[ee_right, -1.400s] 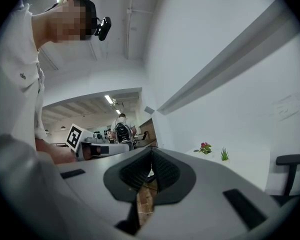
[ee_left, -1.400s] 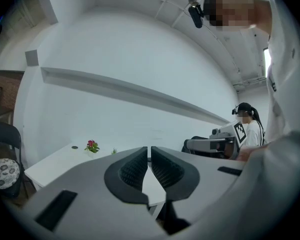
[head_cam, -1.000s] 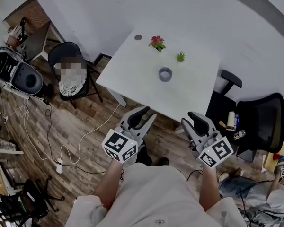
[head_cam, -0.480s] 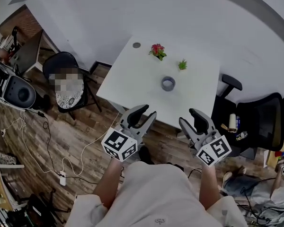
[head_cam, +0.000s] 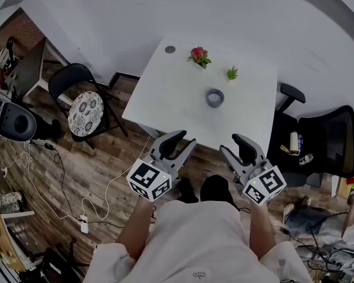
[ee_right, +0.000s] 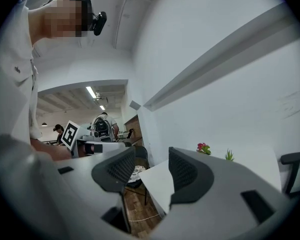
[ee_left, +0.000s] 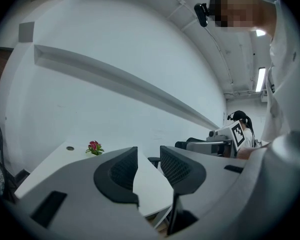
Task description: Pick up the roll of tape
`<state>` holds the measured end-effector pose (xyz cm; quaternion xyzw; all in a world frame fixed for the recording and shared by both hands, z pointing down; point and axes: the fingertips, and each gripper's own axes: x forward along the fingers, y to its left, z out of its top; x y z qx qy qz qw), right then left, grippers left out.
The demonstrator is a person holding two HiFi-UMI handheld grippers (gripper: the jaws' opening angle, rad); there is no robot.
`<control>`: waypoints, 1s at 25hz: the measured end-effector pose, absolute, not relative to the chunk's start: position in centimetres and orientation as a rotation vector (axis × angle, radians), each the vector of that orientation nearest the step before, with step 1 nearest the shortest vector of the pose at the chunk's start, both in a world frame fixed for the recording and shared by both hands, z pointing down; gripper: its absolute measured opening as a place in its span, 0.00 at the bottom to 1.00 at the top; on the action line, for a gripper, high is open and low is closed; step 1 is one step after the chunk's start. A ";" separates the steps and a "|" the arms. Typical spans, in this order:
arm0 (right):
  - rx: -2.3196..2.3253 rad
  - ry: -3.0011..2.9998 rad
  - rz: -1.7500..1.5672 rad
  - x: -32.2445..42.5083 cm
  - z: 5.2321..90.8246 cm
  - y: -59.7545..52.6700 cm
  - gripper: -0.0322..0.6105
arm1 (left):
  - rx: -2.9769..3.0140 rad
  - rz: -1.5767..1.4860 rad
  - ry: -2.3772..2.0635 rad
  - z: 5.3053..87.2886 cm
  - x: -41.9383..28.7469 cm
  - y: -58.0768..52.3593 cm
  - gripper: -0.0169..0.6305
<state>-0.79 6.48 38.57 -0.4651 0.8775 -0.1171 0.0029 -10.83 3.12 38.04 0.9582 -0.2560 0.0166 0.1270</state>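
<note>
Seen from the head, the roll of tape (head_cam: 215, 97) lies mid-table (head_cam: 165, 93), beyond the table's near edge where the left gripper (head_cam: 182, 141) and right gripper (head_cam: 233, 144) hover; each gripper view shows jaws apart and empty, so the nearer right one likely should reach in level and straddle the roll's wall before closing.

A pale short-sleeved shirt (head_cam: 194, 240) and dark shoes (head_cam: 215, 188) are worn. The left gripper (head_cam: 186, 139) and right gripper (head_cam: 231, 143) are moulded in grey, lined with black meshed pads (ee_left: 121, 170), and capped by white cubes (head_cam: 149, 180) bearing black square markers.
</note>
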 end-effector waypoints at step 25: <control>-1.394 2.876 -0.431 0.7 40.7 -4.3 0.38 | 2.742 0.109 -0.844 38.3 -9.8 -5.7 0.24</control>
